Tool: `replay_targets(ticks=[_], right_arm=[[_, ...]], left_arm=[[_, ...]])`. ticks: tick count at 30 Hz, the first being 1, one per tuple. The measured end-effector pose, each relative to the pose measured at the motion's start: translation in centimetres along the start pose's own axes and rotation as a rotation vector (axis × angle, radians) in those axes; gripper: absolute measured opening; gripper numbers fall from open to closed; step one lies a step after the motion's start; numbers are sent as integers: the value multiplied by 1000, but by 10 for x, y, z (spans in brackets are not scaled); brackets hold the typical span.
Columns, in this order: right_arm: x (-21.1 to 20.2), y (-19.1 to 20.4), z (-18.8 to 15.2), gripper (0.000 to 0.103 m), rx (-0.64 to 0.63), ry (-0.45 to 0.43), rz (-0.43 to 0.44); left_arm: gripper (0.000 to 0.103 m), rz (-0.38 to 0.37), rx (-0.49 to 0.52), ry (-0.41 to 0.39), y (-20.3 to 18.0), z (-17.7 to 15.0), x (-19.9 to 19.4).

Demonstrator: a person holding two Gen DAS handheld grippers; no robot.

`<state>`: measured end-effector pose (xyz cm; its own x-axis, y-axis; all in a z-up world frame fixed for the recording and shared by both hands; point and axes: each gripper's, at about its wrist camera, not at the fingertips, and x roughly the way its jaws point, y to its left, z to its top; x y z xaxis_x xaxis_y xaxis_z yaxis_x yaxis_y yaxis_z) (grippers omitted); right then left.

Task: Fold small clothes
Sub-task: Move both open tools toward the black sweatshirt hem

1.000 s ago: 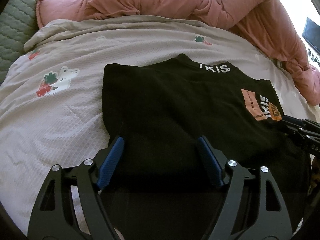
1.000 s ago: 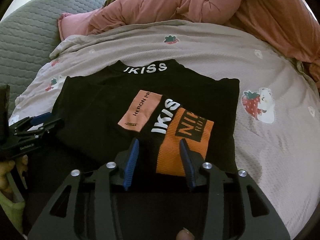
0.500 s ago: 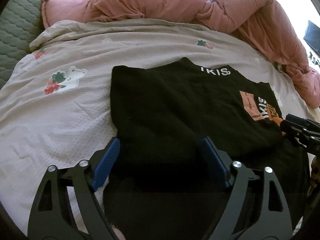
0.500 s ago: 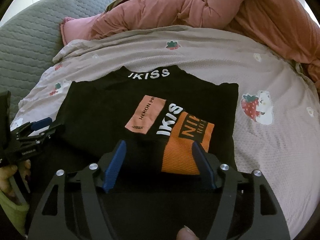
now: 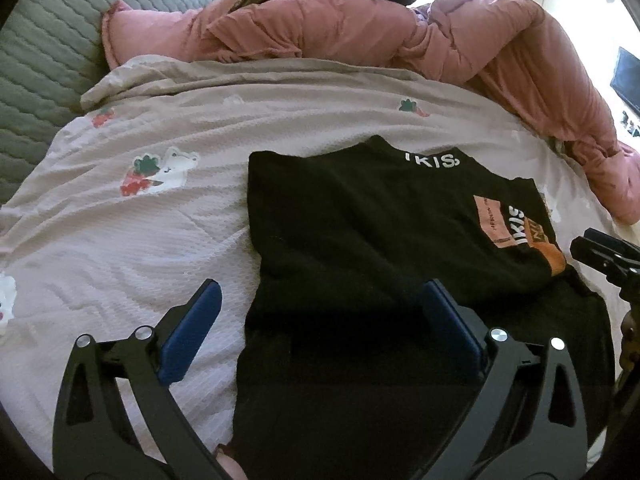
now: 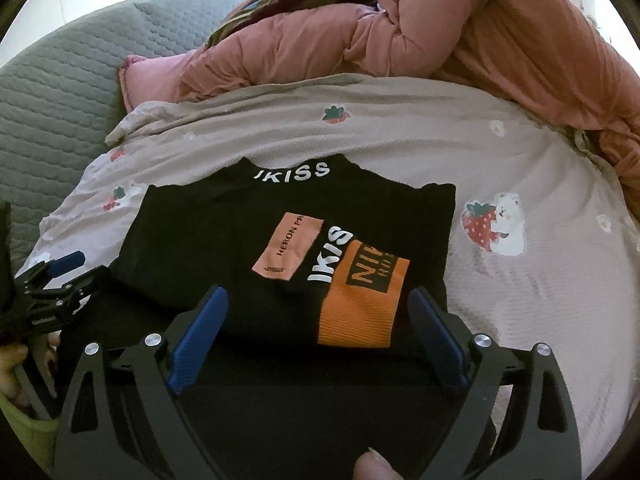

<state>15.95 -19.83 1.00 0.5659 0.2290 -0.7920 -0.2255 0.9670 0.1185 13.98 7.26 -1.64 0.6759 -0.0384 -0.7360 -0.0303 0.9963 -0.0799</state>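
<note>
Both hand-held grippers, left (image 5: 320, 320) and right (image 6: 318, 322), have spread wide and drawn back from the black shirt (image 6: 288, 248) lying part-folded on the bed (image 5: 120, 248); next, pinch the near hem evenly.

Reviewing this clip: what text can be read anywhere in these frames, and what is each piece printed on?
"JKISS": collar of the black top.
"HERON PR": pink patch; its small lower print is unreadable.
"IKIS": white letters on the chest.
"NIR": orange patch, cut off by a fold; second line blurred.
</note>
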Motion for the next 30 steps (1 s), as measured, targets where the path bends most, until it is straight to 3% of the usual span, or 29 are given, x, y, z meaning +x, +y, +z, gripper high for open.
replay_targets(ticks=[30], right_arm=[[-58,0,-9,95,-16,-87,5]], left_arm=[[94,31,48,-104,-21,-7,-67]])
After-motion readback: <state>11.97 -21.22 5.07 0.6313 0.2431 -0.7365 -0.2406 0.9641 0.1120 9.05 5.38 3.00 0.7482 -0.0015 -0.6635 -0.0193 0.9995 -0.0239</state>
